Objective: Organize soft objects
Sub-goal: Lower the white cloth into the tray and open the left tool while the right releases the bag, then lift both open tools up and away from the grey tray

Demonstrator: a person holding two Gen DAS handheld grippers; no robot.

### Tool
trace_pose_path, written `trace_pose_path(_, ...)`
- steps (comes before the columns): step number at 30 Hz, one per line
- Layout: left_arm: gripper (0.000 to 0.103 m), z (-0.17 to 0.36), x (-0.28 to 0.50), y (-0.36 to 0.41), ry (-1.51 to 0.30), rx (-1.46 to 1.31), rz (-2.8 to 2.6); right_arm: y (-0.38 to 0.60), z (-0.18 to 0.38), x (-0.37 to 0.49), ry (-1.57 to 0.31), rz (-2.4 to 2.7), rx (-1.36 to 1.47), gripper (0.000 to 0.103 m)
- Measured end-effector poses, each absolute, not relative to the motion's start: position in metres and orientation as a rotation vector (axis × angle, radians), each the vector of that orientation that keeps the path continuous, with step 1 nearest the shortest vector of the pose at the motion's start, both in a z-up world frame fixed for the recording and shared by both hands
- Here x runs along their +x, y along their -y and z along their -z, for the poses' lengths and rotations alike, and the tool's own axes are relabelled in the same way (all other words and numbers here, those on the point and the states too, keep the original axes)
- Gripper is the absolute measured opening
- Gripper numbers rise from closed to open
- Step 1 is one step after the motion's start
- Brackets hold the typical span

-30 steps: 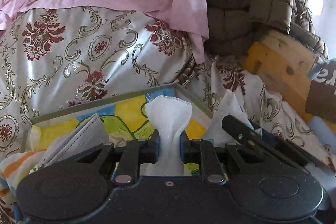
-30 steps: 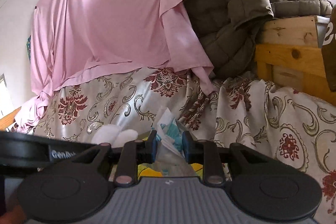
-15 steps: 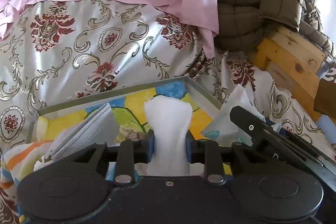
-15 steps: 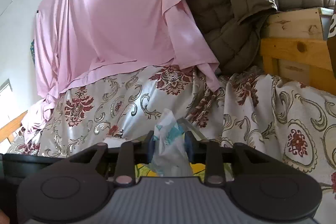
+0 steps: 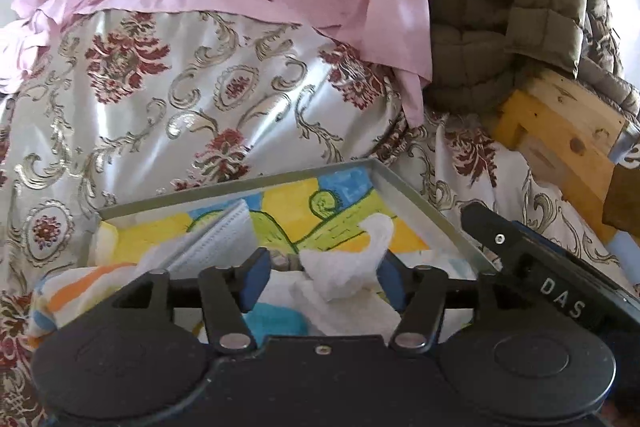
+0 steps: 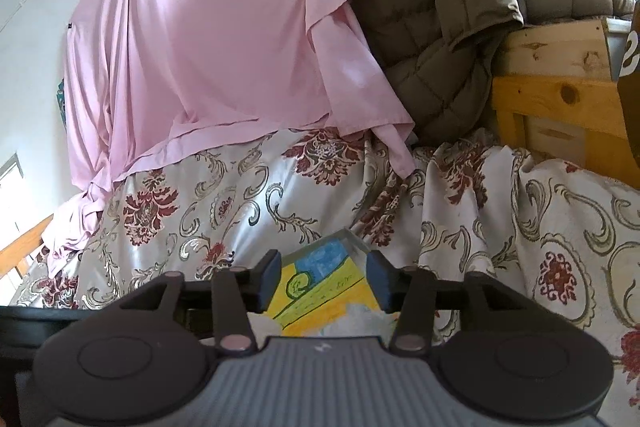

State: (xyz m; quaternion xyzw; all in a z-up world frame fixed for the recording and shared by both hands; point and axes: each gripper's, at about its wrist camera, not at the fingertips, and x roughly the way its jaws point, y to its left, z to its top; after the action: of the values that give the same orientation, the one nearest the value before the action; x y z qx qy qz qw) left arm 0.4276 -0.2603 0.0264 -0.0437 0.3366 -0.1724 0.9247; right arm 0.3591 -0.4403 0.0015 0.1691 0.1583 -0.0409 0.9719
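A grey-rimmed tray [image 5: 416, 195] with a yellow, blue and green drawing lies on the floral bedspread. My left gripper [image 5: 322, 277] is open above it. A white cloth [image 5: 348, 267] lies loose in the tray between the spread fingers. A folded face mask [image 5: 216, 239] and a striped cloth [image 5: 76, 287] lie at the tray's left. My right gripper [image 6: 324, 277] is open and empty over the tray's far corner [image 6: 356, 241]. A pale tissue pack [image 6: 360, 319] lies in the tray just below it. The right gripper's body [image 5: 540, 267] shows in the left wrist view.
A floral satin bedspread [image 5: 200, 107] covers the surface. A pink sheet [image 6: 224, 47] hangs behind. A brown quilted jacket [image 6: 452, 7] drapes over a wooden frame [image 6: 560, 99] at the right.
Both grippers have opened. The white cloth dropped from the left gripper into the tray. The tissue pack dropped from the right gripper into the tray.
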Motion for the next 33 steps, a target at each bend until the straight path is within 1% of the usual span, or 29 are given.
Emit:
trace_pose_path(3,0.072,-0.035,0.419,0.250,-0.673,-0.107,0.330,0.440,-0.008,0.352,-0.304,0.088,0.347,0.068)
trace_pose_path(7,0.076,-0.051,0.404,0.236,-0.646,-0.120,0.311,0.439,-0.020,0.339,-0.289,0.090,0.360,0.076)
trace_pose_path(9,0.079,-0.061,0.394,0.227,-0.630,-0.126,0.303,0.435,-0.028,0.330,-0.274,0.092,0.346,0.082)
trace_pose_path(13,0.083,-0.082,0.371,0.213,-0.589,-0.123,0.295,0.426,-0.046,0.311,-0.247,0.080,0.319,0.087)
trace_pose_path(15,0.087,-0.091,0.358,0.205,-0.568,-0.122,0.289,0.421,-0.050,0.300,-0.235,0.071,0.310,0.093)
trace_pose_path(17,0.093,-0.098,0.342,0.197,-0.545,-0.122,0.272,0.414,-0.053,0.289,-0.228,0.062,0.284,0.096)
trace_pose_path(20,0.094,-0.102,0.321,0.188,-0.518,-0.096,0.257,0.405,-0.057,0.277,-0.226,0.068,0.237,0.098)
trace_pose_path(26,0.096,-0.107,0.281,0.171,-0.476,-0.070,0.230,0.398,-0.064,0.248,-0.208,0.069,0.231,0.103)
trace_pose_path(33,0.098,-0.108,0.244,0.156,-0.448,-0.082,0.200,0.386,-0.069,0.215,-0.210,0.066,0.195,0.103)
